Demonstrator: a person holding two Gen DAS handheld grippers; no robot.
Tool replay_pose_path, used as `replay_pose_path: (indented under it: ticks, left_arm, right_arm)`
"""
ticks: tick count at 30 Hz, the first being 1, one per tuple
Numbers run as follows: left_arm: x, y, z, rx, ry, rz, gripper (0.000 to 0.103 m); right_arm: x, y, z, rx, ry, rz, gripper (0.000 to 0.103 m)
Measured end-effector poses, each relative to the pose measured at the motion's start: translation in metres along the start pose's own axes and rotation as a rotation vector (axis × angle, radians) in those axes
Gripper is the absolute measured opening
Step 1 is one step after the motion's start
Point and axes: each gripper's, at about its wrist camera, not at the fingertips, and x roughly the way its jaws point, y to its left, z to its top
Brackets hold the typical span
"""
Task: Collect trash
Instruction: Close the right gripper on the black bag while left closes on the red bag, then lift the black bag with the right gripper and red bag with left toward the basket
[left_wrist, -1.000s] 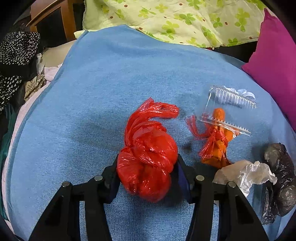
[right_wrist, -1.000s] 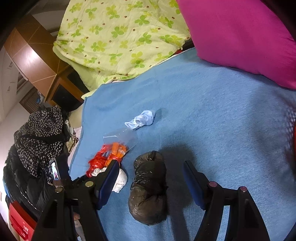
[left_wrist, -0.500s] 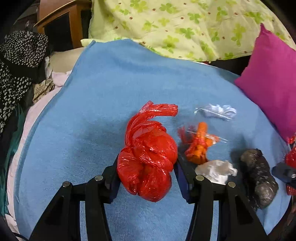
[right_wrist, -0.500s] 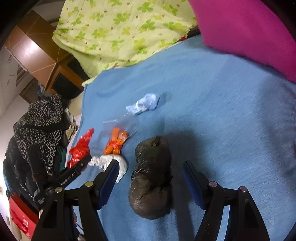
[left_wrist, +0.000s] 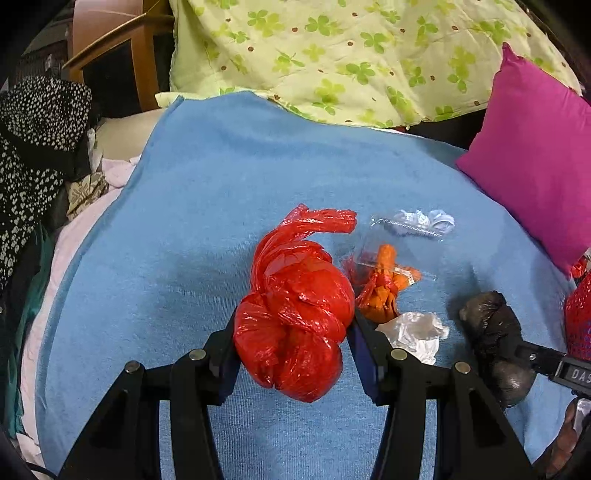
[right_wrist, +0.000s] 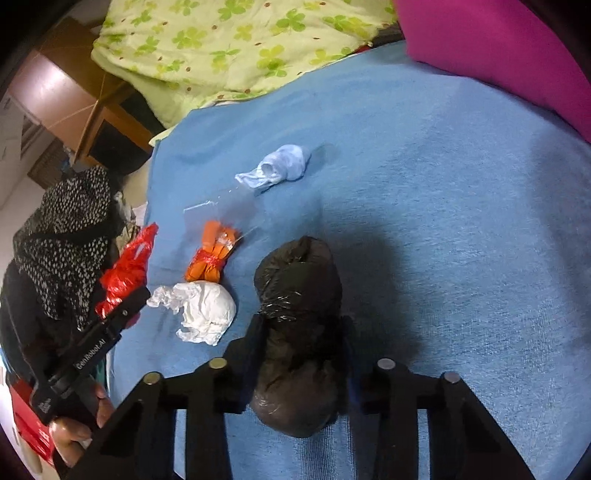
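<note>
- Red plastic, knotted into a bag (left_wrist: 295, 314), sits clamped between the two pads of the left gripper (left_wrist: 293, 350), above the blue blanket (left_wrist: 184, 229).
- Black plastic, a tied bag (right_wrist: 299, 317), is squeezed in the same way by the right gripper (right_wrist: 301, 354), its lower end bulging out below the pads.
- White lettering on the left gripper's body, seen from the right wrist, looks like "GenRobot.AI"; on the right gripper's tip, seen from the left wrist, only "DAS" shows before the frame cuts it off.
- Just right of the left gripper's pad lies a crumpled white wrapper (left_wrist: 413, 332); beyond it are an orange bundle (left_wrist: 384, 291) under a clear plastic bag (left_wrist: 402, 251) and a pale blue wad (left_wrist: 424, 219).
- Ahead of both tools a green clover quilt (left_wrist: 351, 55) is heaped, with a magenta pillow (left_wrist: 535, 155) to the right.
- Something red and netted (left_wrist: 578, 317) at the left view's right edge is too cropped to identify.
</note>
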Motion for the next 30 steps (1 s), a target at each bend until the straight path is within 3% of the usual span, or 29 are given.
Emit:
replay_pose_path:
  ticks: [10,17,30]
  left_arm:
    - [-0.011,-0.013,-0.003,0.071,-0.044,0.016,0.055]
    - [-0.021,-0.023,-0.006,0.112,-0.07,0.013,0.055]
    - [-0.034,-0.042,-0.011,0.164,-0.102,-0.017,0.055]
  right_arm:
    - [0.006,0.003,-0.005,-0.023,0.002,-0.011,0.04]
    - [-0.017,0.012,0.001,-0.06,-0.092,-0.014,0.04]
    - [-0.041,0.013,-0.002,-0.073,-0.17,-0.016,0.04]
